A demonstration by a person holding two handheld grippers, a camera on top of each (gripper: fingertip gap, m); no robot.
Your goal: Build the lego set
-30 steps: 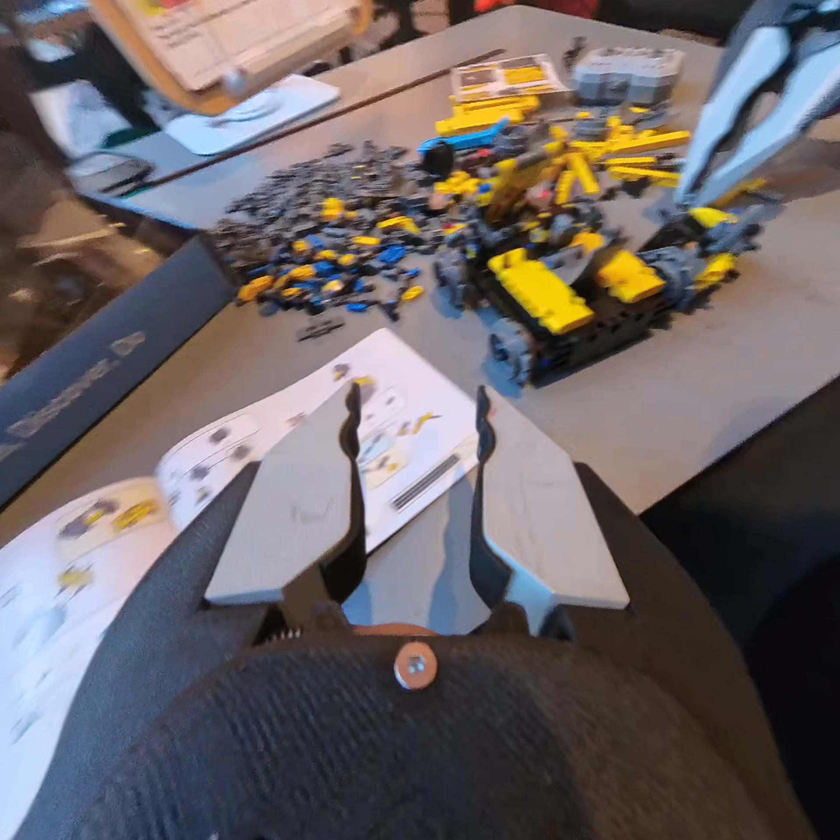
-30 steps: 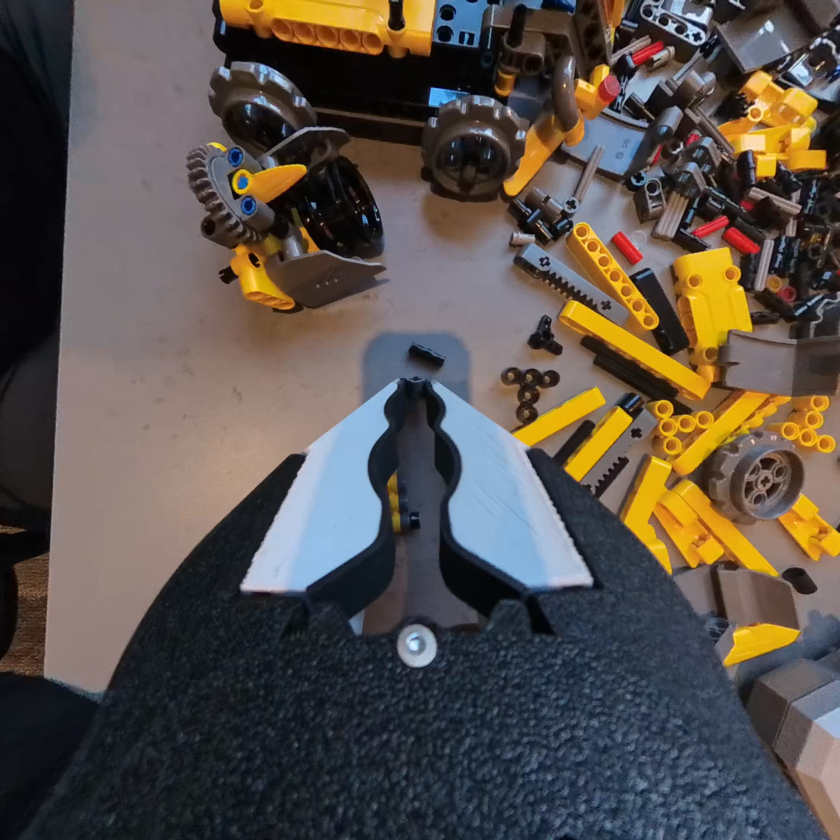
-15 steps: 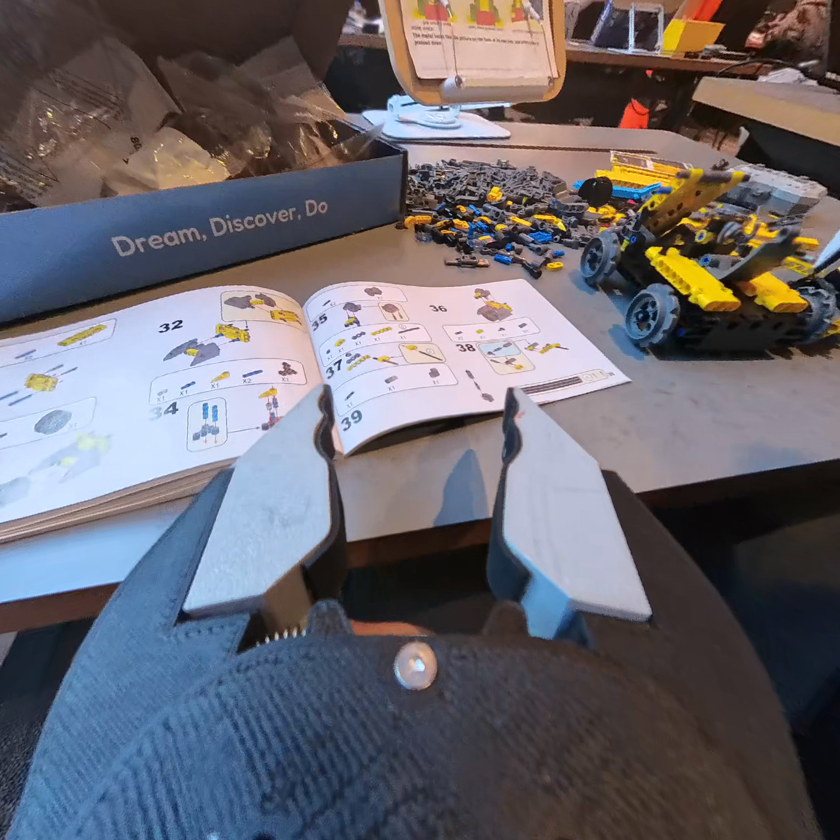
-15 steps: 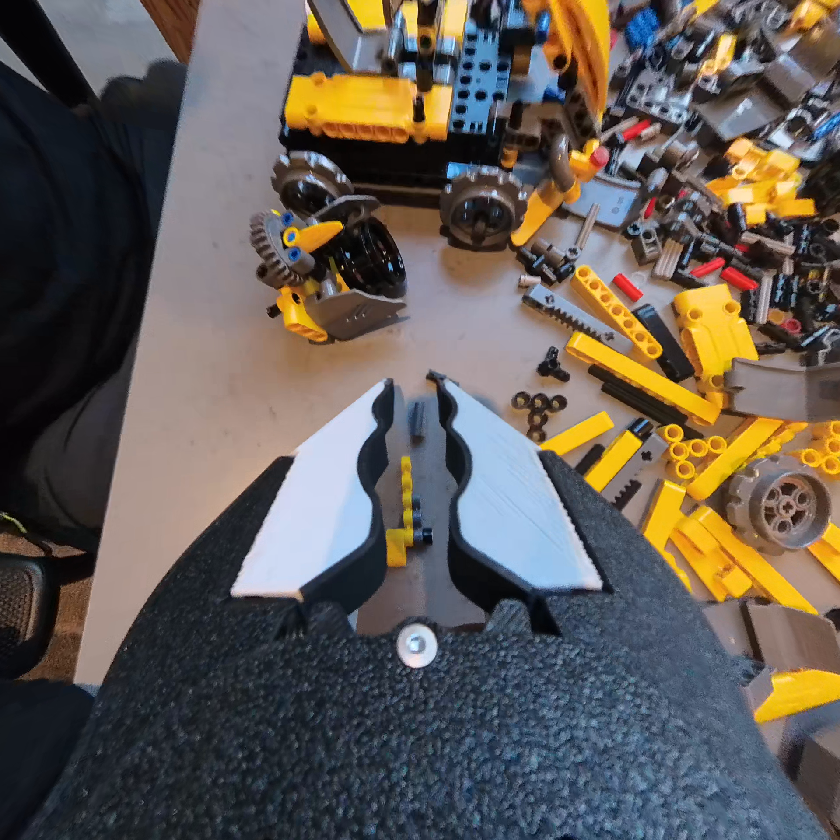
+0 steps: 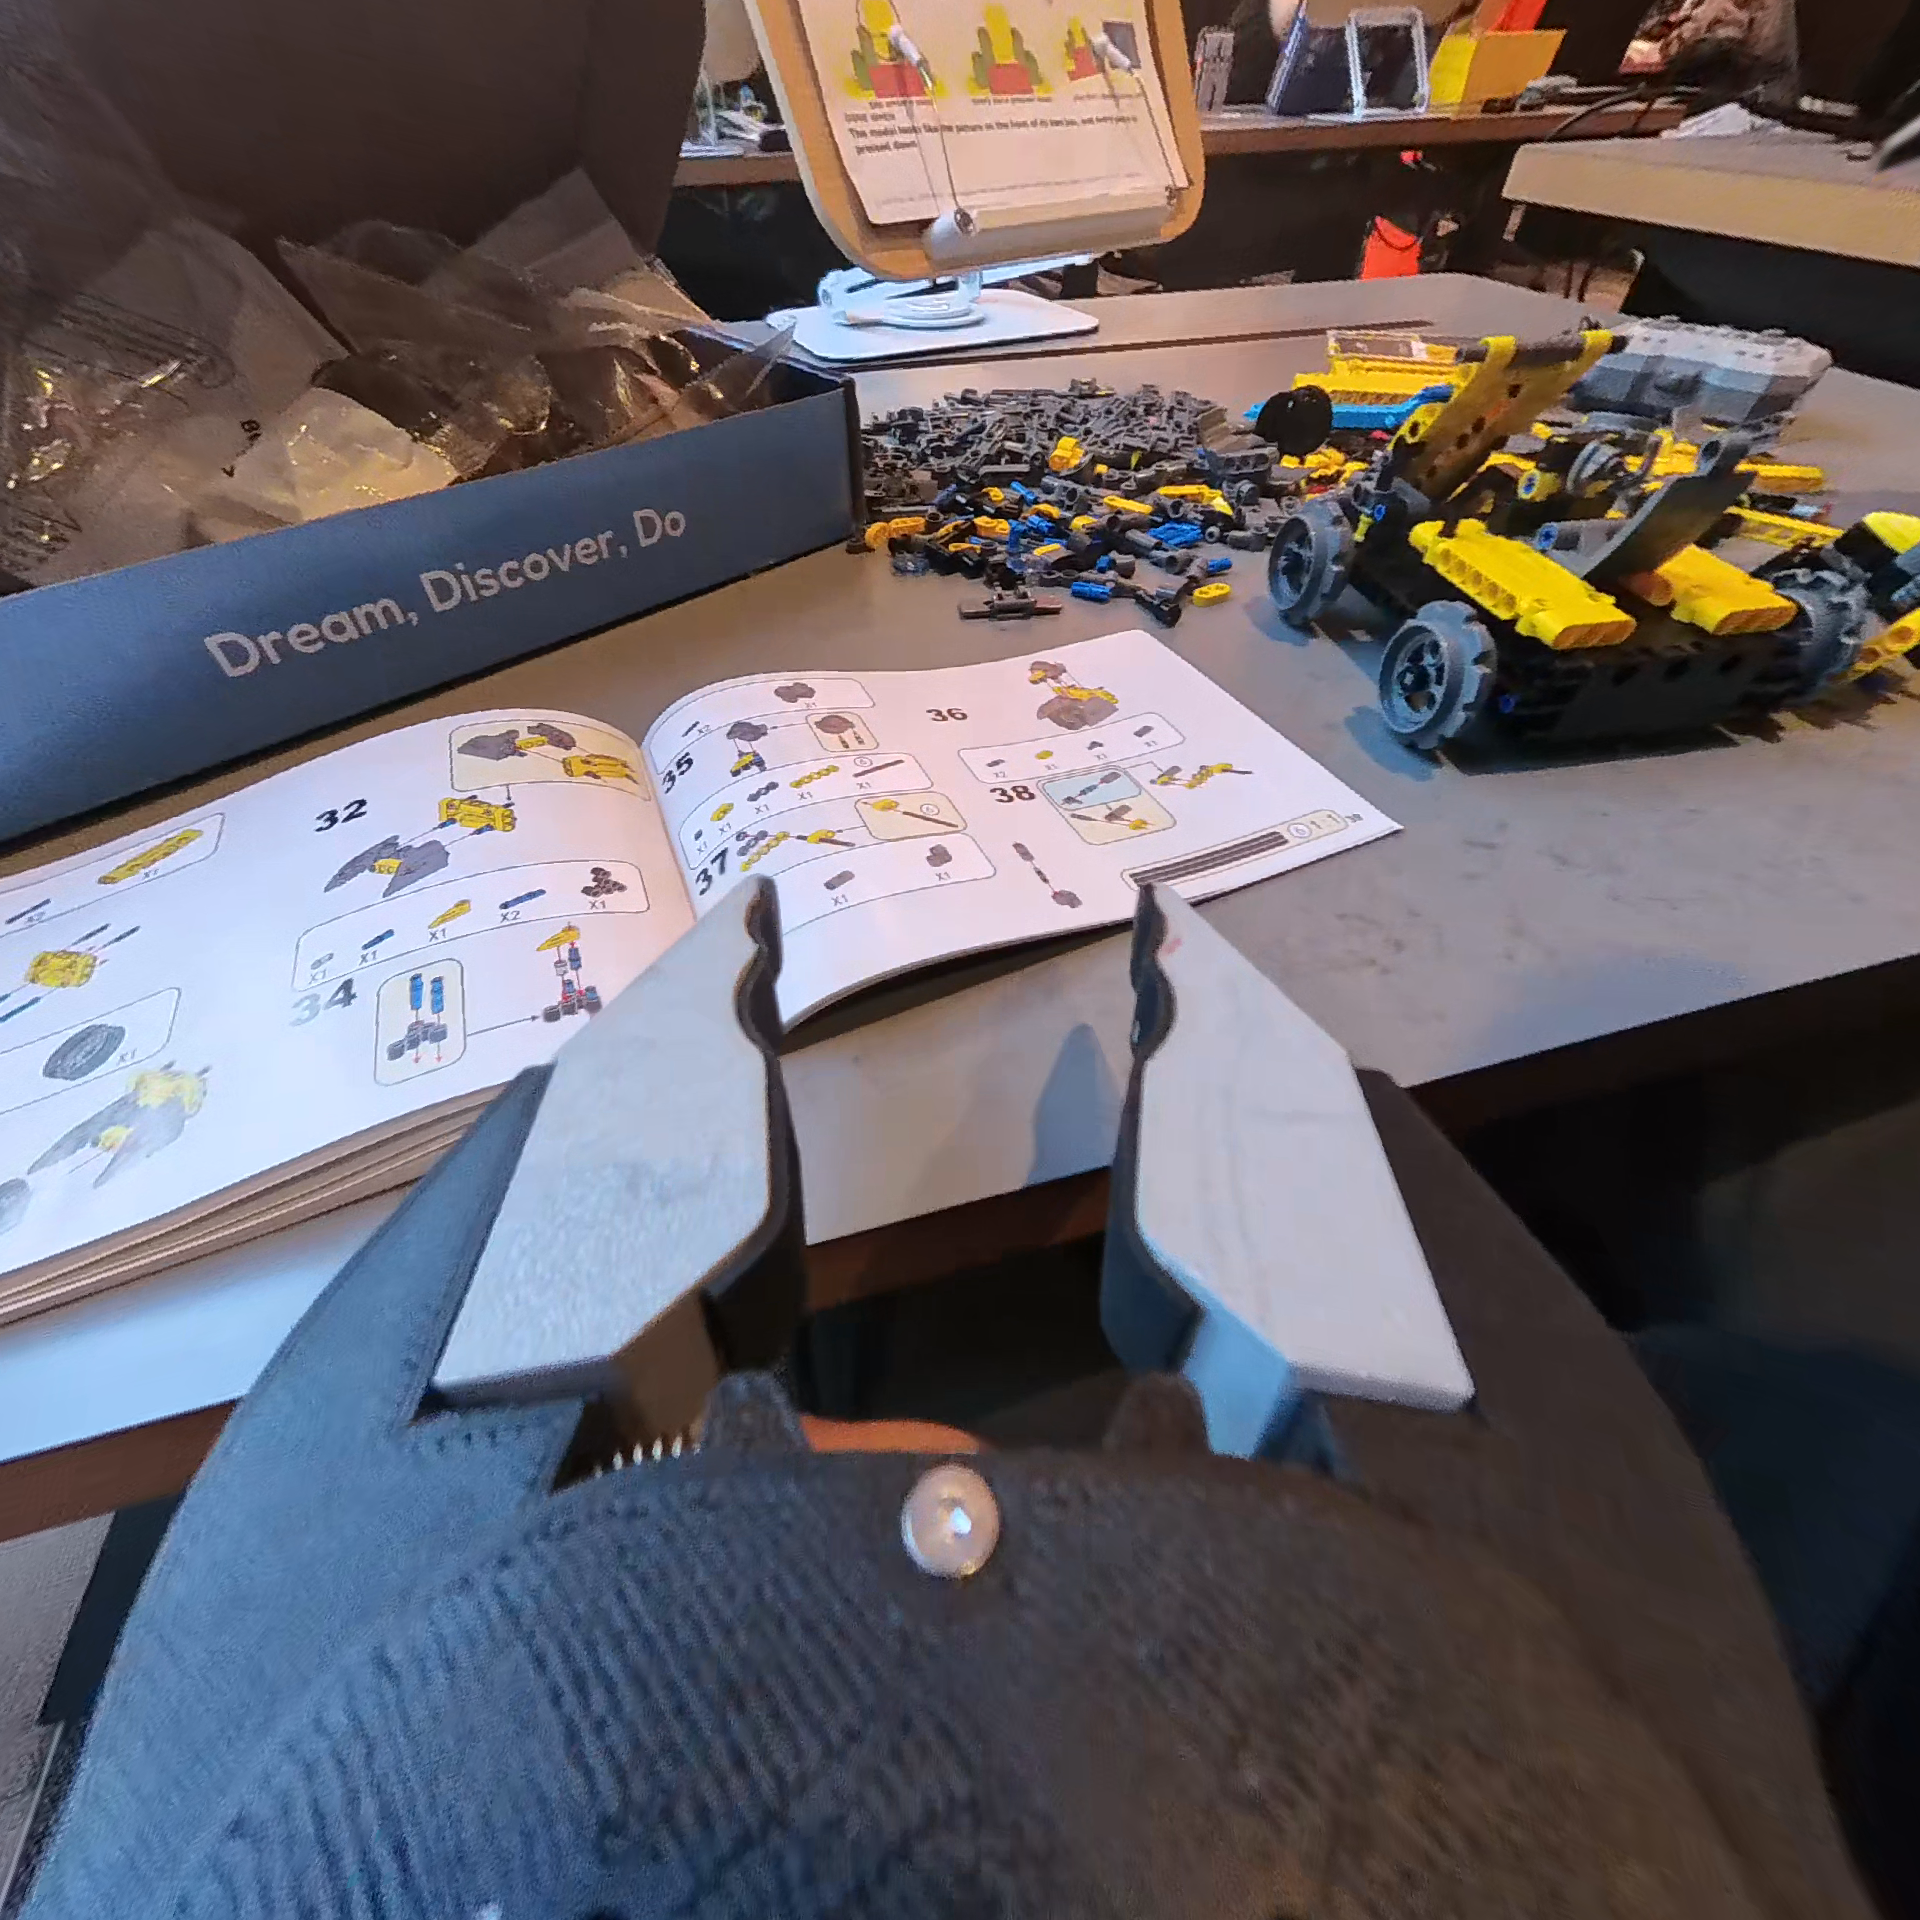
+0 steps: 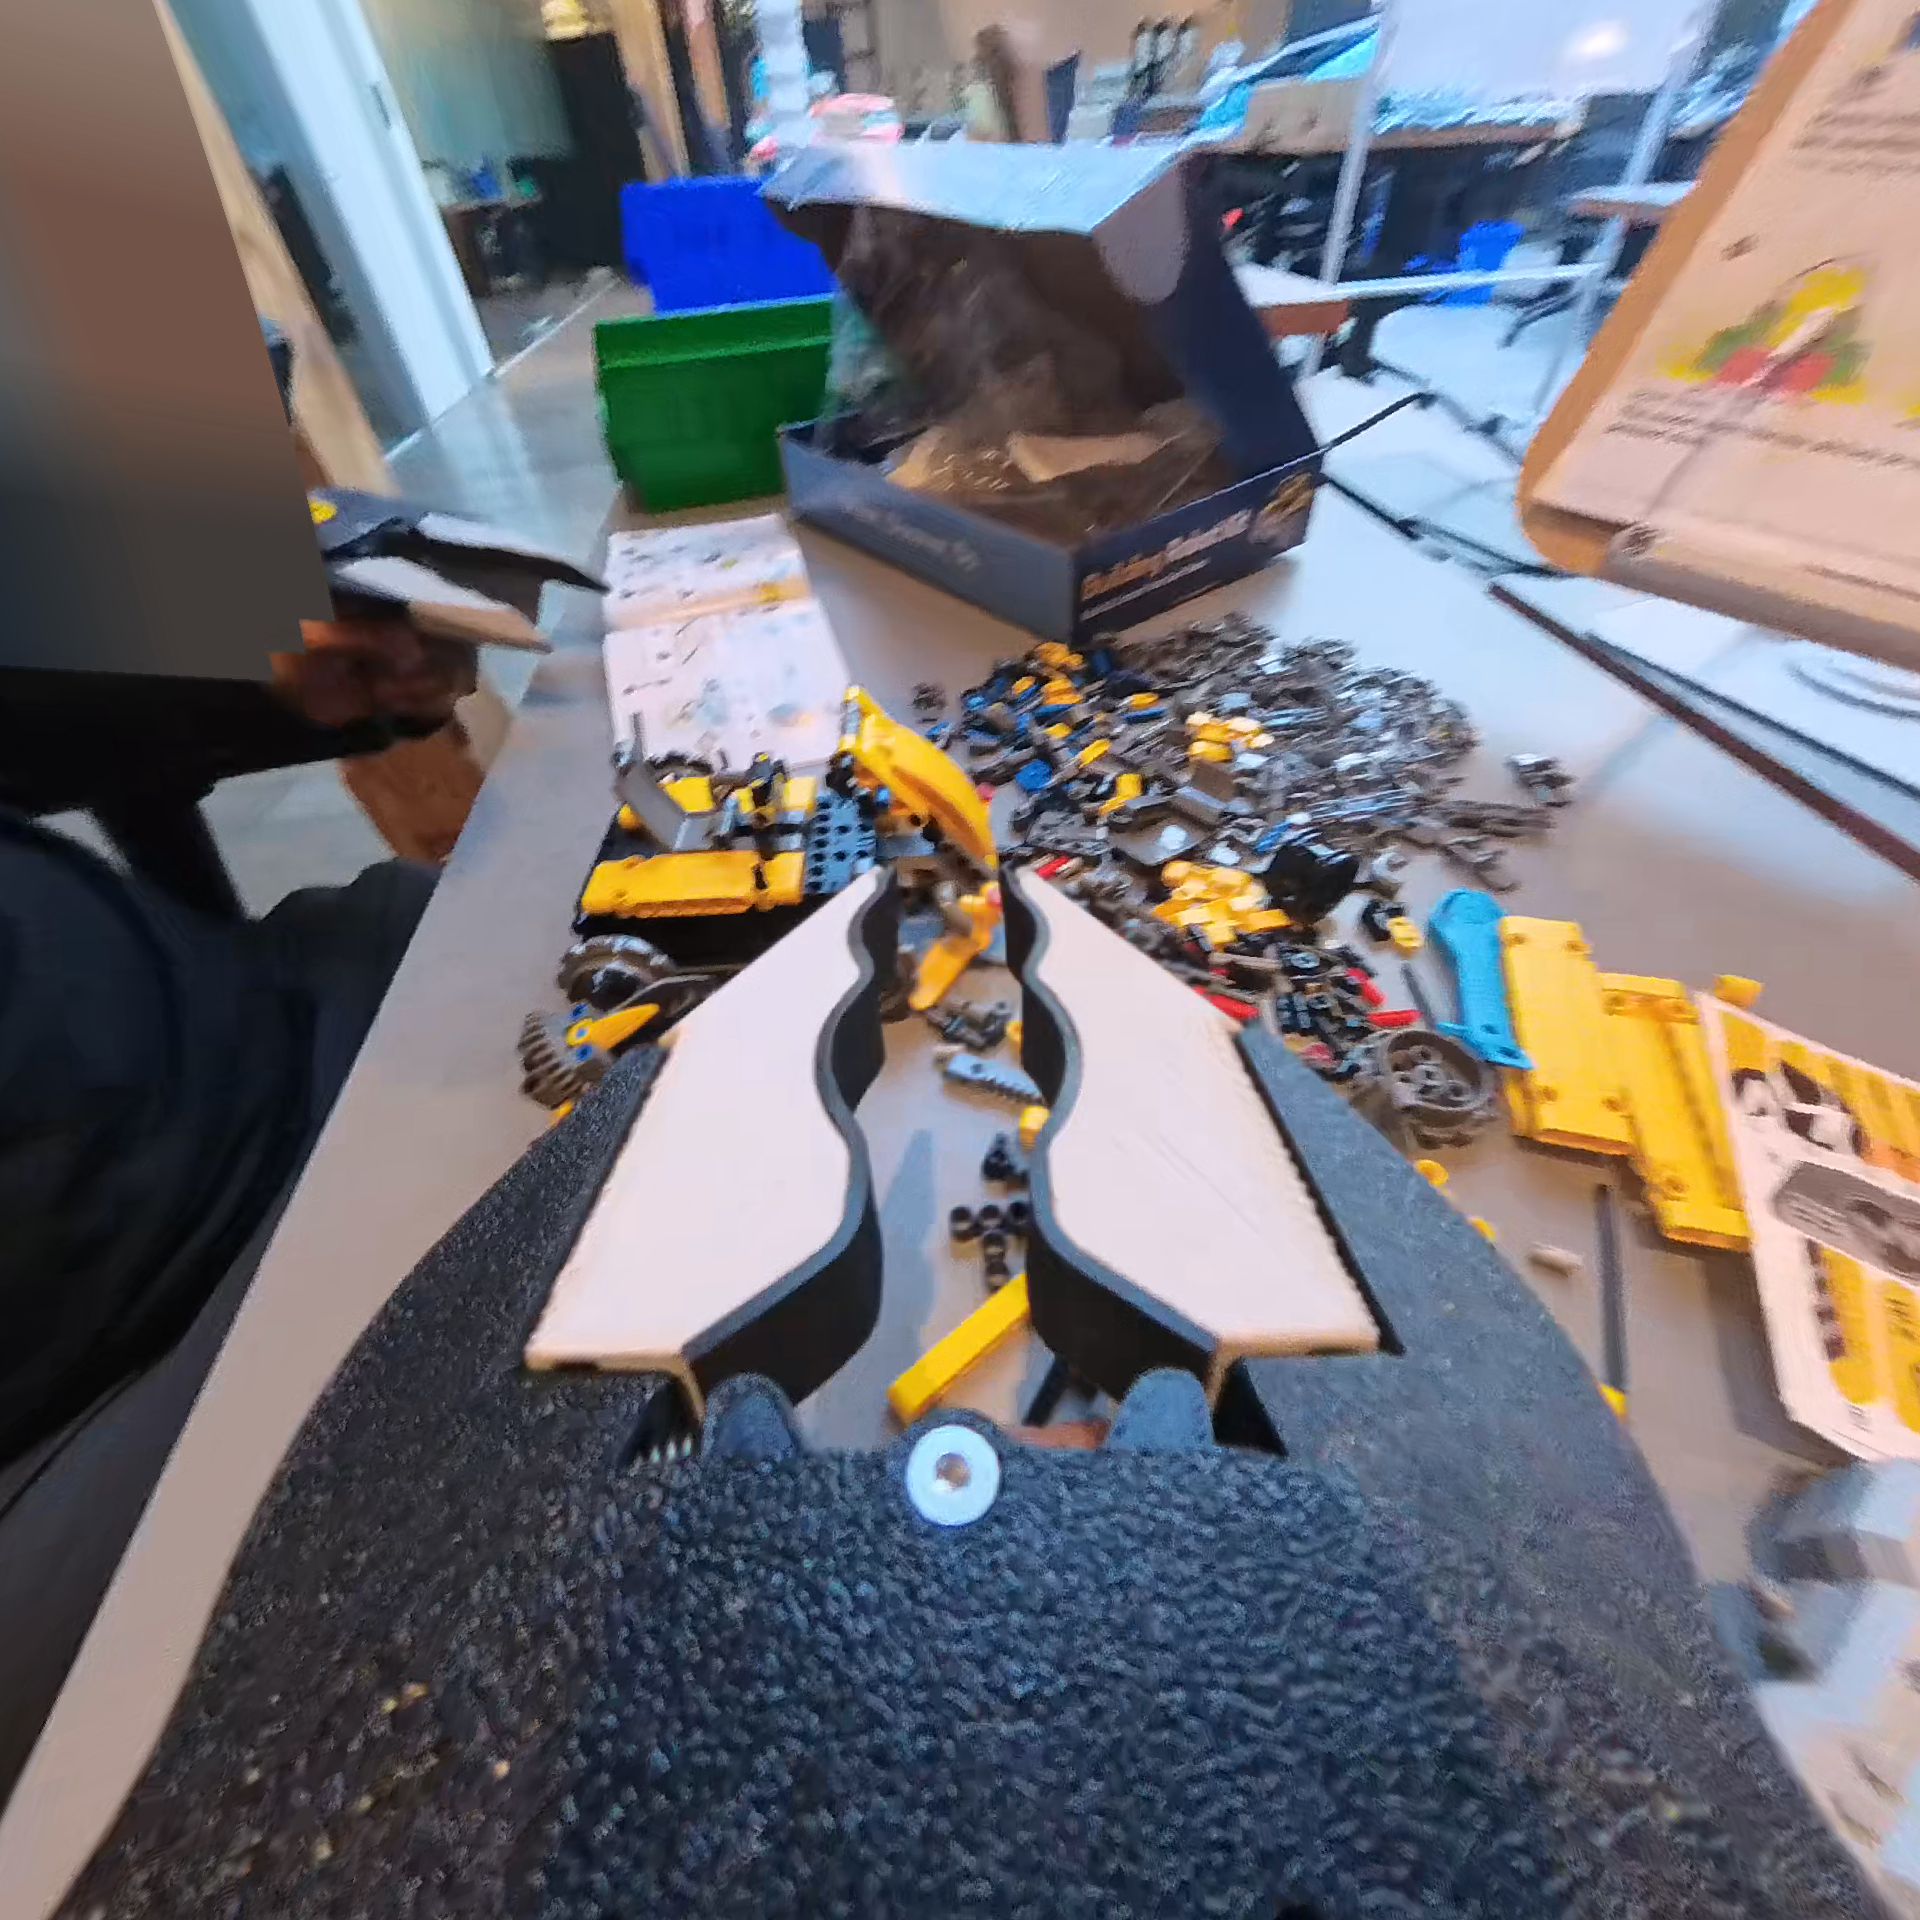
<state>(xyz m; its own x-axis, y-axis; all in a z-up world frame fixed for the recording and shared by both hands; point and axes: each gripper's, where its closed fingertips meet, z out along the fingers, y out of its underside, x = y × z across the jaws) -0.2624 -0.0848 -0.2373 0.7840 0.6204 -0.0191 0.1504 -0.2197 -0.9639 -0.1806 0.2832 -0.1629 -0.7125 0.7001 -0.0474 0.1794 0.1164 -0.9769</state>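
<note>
The grey worktop (image 5: 1558, 935) fills the middle of my left view. At upper left sits a dark box (image 5: 436, 592) stuffed with clear bags. An open instruction booklet (image 5: 520, 914) lies at centre left, its near edge just beyond my left gripper (image 5: 951, 914), which gapes wide with nothing in it. A half-built yellow and black vehicle (image 5: 1538, 613) stands at right, a heap of small dark, blue and yellow parts (image 5: 1070, 488) above centre. In my right view, my right gripper (image 6: 948, 883) hangs over scattered pieces, narrowly parted and holding nothing; the vehicle (image 6: 727, 862) lies just left of its tips, a blue tool (image 6: 1470, 966) at right
</note>
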